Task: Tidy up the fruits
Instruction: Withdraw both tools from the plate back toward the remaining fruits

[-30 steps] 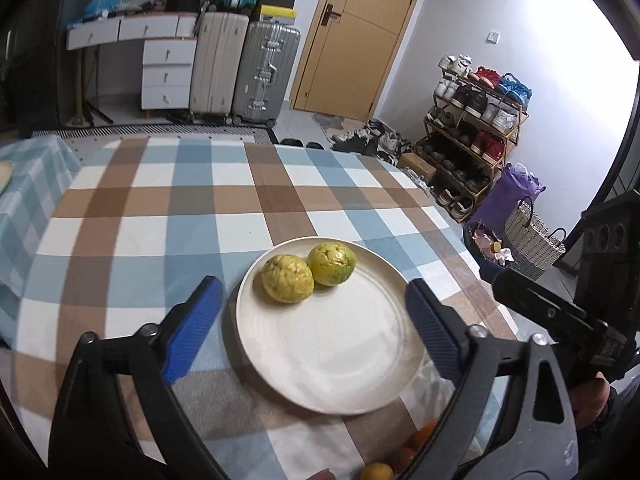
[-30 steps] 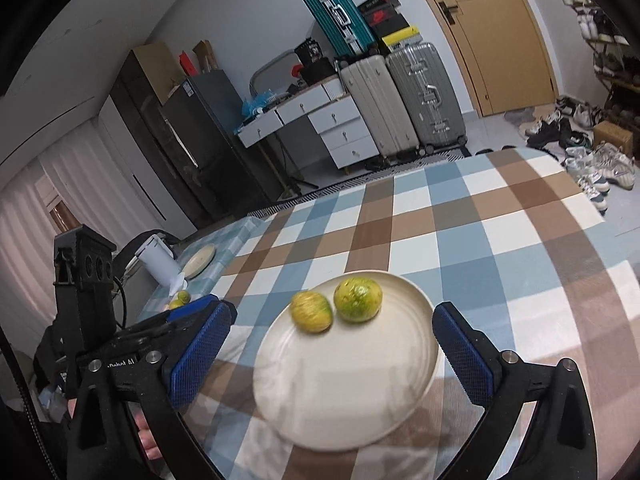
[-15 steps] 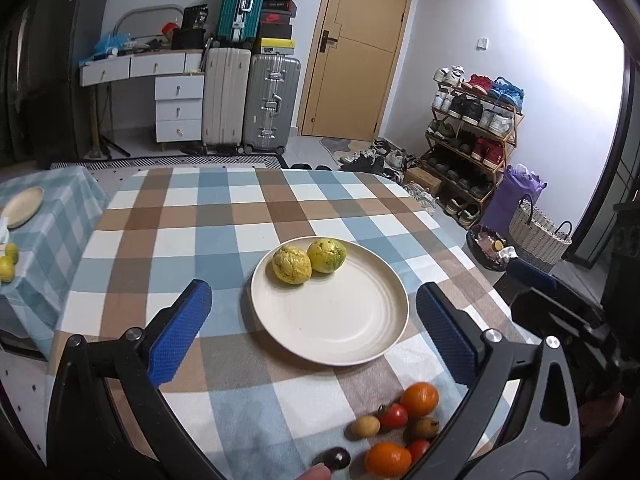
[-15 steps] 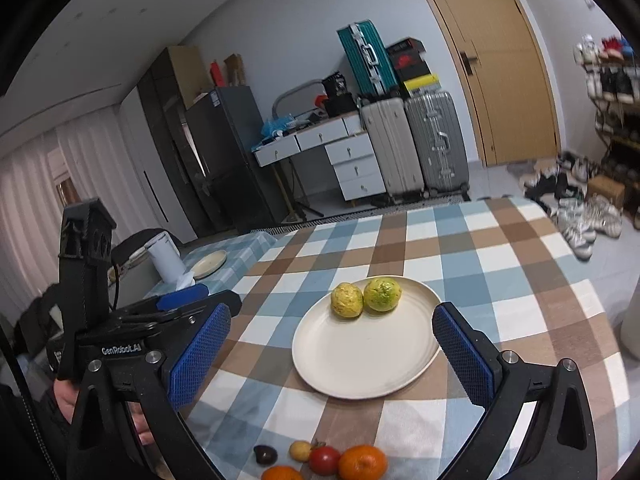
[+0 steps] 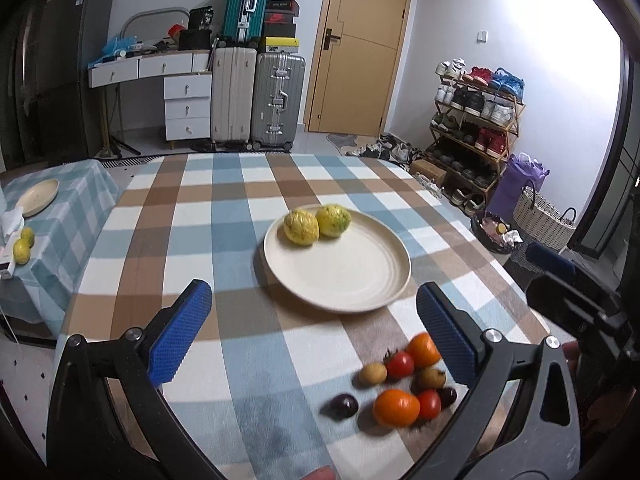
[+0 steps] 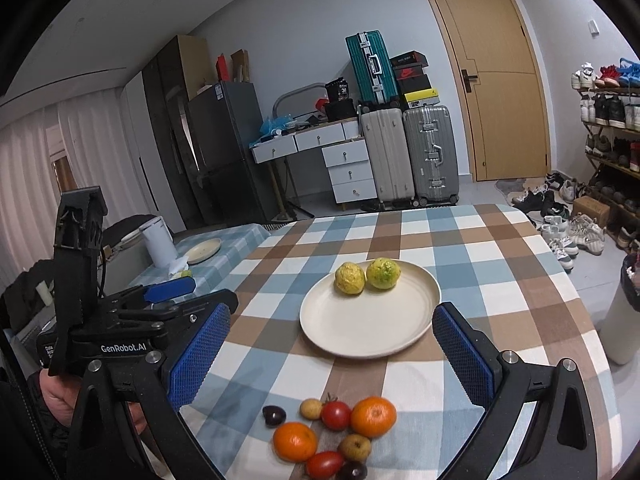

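Note:
A cream plate [image 5: 344,276] [image 6: 360,332] sits mid-table on the checked cloth with two yellow-green fruits [image 5: 316,222] [image 6: 366,276] at its far edge. A loose cluster of small fruits lies near the front edge: two oranges [image 6: 372,416] [image 5: 396,407], red tomatoes [image 6: 336,415], small brown fruits and dark plums [image 6: 274,415]. My left gripper [image 5: 312,332] is open and empty, above the cloth in front of the plate. My right gripper [image 6: 330,354] is open and empty, above the cluster. The left gripper's body [image 6: 120,320] shows at the left of the right wrist view.
A side table [image 5: 48,216] at the left holds a small plate [image 5: 38,197], lemons [image 5: 22,250] and a white kettle [image 6: 158,242]. Suitcases [image 5: 256,100], a drawer desk, a door and a shoe rack [image 5: 476,120] stand behind. A bin [image 6: 628,312] stands right of the table.
Both grippers have pulled back and up from the plate. The plate looks smaller and farther, and the cluster of small fruits has come into view near the front edge.

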A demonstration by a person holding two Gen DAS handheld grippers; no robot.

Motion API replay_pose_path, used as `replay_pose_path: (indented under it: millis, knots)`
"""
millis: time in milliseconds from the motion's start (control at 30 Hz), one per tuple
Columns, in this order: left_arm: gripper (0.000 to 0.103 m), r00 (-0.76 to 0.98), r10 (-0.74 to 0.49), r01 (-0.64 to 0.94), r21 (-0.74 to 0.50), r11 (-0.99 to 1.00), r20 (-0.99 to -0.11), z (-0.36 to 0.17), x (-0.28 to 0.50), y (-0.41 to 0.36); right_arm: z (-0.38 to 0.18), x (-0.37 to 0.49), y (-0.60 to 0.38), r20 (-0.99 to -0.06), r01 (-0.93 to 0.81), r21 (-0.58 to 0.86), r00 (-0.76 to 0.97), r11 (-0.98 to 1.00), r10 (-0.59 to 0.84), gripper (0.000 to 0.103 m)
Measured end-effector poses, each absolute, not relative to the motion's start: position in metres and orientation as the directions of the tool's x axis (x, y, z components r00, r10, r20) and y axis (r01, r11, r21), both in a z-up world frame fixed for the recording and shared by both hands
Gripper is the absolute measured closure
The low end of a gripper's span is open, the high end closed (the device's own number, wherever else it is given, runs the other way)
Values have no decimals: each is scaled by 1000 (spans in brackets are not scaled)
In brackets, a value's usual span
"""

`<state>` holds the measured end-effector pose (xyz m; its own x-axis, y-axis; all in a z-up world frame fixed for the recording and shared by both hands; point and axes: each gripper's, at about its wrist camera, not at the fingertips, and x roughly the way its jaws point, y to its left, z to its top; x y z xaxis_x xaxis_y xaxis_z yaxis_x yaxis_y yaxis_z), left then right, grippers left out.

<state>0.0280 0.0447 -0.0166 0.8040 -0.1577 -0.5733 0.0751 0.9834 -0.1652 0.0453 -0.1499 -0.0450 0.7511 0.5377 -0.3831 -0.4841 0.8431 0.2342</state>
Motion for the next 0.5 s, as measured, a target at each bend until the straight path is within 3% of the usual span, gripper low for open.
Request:
replay_pose_path:
  millis: [500]
  knots:
    - [1,673,-256,113,-245,963,-694,-94,32,50,-72,28,-156,-426,-459,238,743,856,516,0]
